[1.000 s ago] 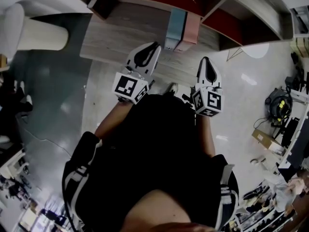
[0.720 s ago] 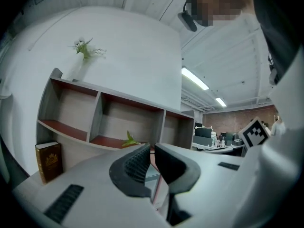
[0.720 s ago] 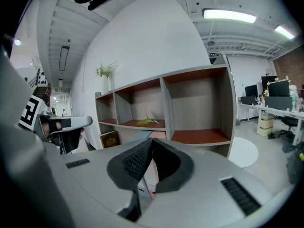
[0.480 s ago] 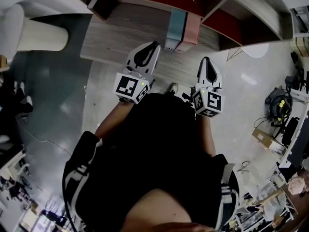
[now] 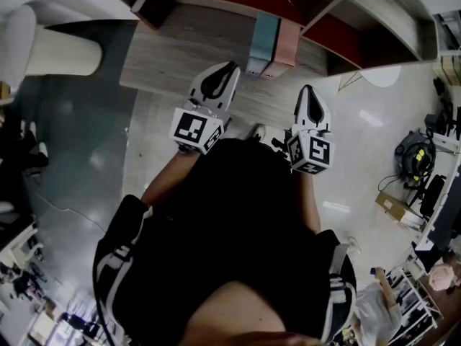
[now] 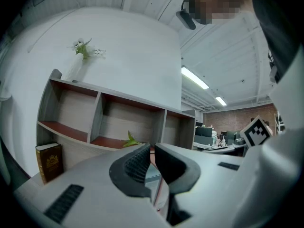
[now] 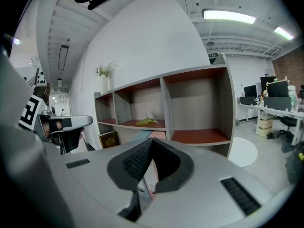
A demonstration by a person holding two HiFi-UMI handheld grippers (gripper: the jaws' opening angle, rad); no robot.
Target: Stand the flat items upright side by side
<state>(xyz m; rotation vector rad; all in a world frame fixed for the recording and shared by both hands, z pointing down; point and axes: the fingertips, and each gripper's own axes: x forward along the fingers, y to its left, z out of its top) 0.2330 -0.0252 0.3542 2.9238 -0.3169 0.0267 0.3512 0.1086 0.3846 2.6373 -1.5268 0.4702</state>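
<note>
You hold two claws, both empty: left claw (image 5: 224, 73) narrowed to a slit, right claw (image 5: 307, 94) fully closed. Two flat items stand upright, touching, on the shelf (image 5: 184, 45) ahead: blue item (image 5: 261, 42), pink item (image 5: 286, 45).

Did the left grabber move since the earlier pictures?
No. The left gripper still sits just below and left of the upright blue item, same as before.

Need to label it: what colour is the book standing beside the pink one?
Light blue; the book shows best in head view.
</note>
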